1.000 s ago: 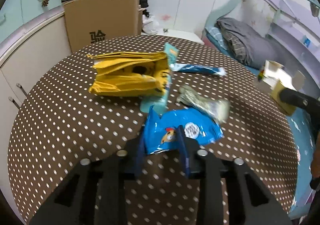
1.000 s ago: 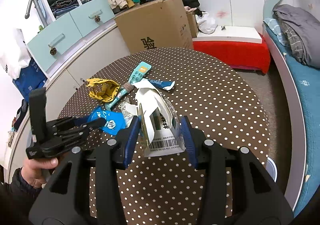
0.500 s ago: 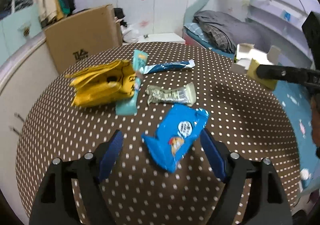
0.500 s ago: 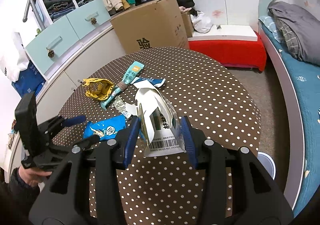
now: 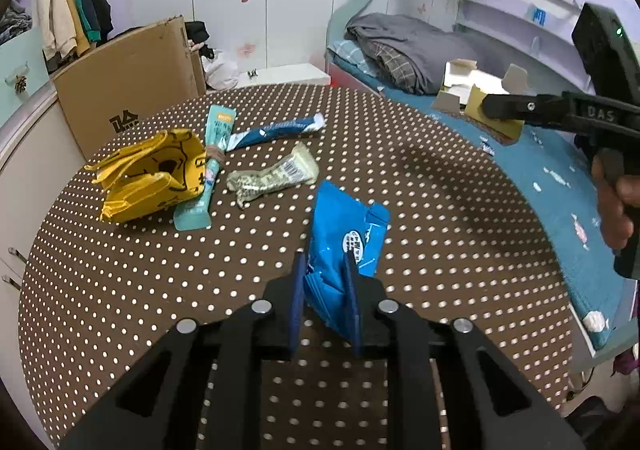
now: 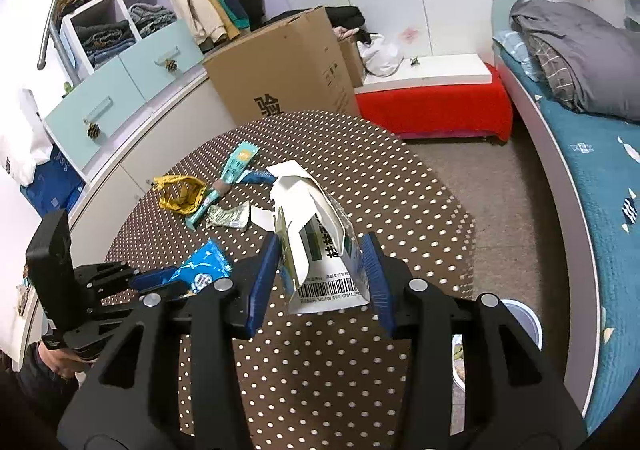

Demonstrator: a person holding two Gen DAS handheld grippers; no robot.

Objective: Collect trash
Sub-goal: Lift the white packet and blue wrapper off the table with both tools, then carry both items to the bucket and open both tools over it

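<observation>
Half a second ago the left gripper (image 5: 326,286) stood wide apart; now its jaws have clamped the blue snack packet (image 5: 346,246), tilted up off the tabletop (image 5: 420,186). The right gripper (image 6: 320,278) still clamps the opened carton (image 6: 320,242) above the tabletop.

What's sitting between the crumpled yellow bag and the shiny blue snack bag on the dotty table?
In the left wrist view, a crumpled silver-green wrapper and a teal tube-shaped packet lie between the yellow bag and the blue snack bag.

blue wrapper (image 5: 344,246) pinched upright, opened white carton (image 6: 320,246) held
</observation>
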